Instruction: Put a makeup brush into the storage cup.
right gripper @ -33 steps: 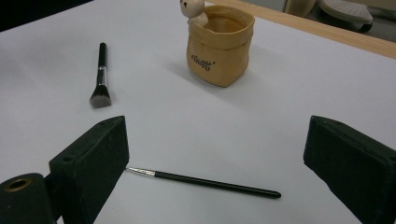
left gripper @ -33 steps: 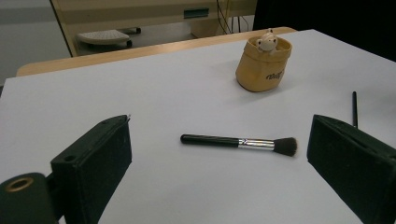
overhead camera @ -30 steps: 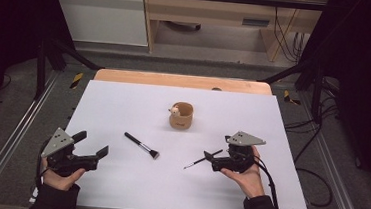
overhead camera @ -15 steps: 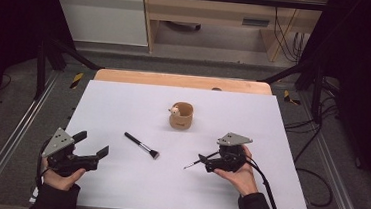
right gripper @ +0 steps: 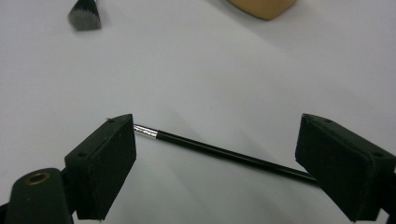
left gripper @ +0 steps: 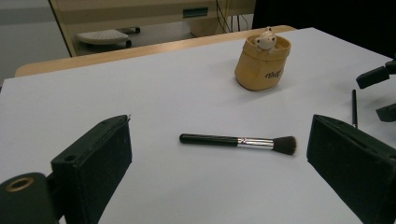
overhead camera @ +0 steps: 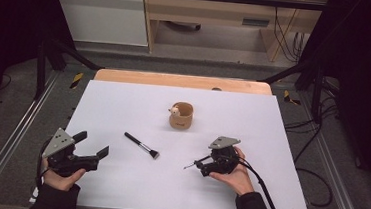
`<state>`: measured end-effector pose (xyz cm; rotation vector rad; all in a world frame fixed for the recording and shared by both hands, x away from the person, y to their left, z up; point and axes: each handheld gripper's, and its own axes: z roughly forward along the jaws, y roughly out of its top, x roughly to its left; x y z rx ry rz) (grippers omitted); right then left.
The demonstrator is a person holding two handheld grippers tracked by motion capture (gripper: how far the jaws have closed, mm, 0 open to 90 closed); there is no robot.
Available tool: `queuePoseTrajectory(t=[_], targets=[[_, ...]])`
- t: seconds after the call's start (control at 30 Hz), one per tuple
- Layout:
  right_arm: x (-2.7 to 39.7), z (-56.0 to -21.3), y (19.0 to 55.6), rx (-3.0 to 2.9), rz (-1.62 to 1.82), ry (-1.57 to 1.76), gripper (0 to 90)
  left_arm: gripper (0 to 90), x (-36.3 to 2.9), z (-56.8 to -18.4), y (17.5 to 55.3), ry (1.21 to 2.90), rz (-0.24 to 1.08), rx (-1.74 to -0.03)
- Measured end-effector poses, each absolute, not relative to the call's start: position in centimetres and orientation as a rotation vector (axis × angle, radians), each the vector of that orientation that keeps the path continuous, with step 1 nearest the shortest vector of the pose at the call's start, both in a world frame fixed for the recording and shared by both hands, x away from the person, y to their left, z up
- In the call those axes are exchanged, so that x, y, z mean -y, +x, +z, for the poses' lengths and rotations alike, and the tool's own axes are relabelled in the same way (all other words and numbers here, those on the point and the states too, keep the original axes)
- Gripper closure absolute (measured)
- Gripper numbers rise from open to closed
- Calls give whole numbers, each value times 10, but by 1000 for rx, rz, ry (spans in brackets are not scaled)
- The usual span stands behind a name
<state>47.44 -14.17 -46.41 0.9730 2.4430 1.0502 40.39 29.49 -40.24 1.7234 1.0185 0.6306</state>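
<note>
Thin brush lies flat on the white table, near the front edge, between the spread jaws of the right gripper; neither jaw touches it. Its silver ferrule sits just beside one jaw. Left gripper, near the front left corner, is spread wide and holds nothing. Farther in, a makeup brush with black handle and dark bristles lies flat between the two grippers, apart from both. Beyond it, near the table centre, stands a tan pouch with a small pale figure at its rim. Dark script on the pouch front is too small to read.
</note>
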Motion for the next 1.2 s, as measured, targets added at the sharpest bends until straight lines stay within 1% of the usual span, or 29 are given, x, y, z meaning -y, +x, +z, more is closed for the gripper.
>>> queuePoseTrajectory(t=[0.37, 0.47, 0.57, 0.6, 0.63, 0.8, 0.83, 0.87, 0.93, 1.2], targets=[[132, -477, 477, -2495, 1010, 929, 163, 60, -294, -403, 404, 1729, 630, -1015], [129, -479, 478, -2506, 996, 916, 191, 61, -294, -403, 404, 1727, 629, -1013], [128, -481, 478, -2515, 975, 926, 199, 61, -294, -403, 404, 1728, 628, -1012], [128, -480, 478, -2524, 984, 932, 234, 61, -294, -403, 404, 1730, 628, -1011], [128, -480, 478, -2524, 984, 932, 234, 61, -294, -403, 404, 1730, 627, -1012], [129, -479, 477, -2535, 986, 946, 293, 62, -293, -403, 404, 1730, 625, -1010], [129, -479, 476, -2532, 983, 940, 326, 62, -293, -403, 404, 1731, 625, -1008], [129, -479, 476, -2532, 983, 940, 326, 61, -293, -403, 404, 1731, 625, -1008], [129, -478, 475, -2528, 976, 952, 357, 62, -293, -403, 404, 1732, 623, -1008], [125, -474, 471, -2539, 950, 963, 528, 62, -293, -403, 404, 1732, 620, -1007]])
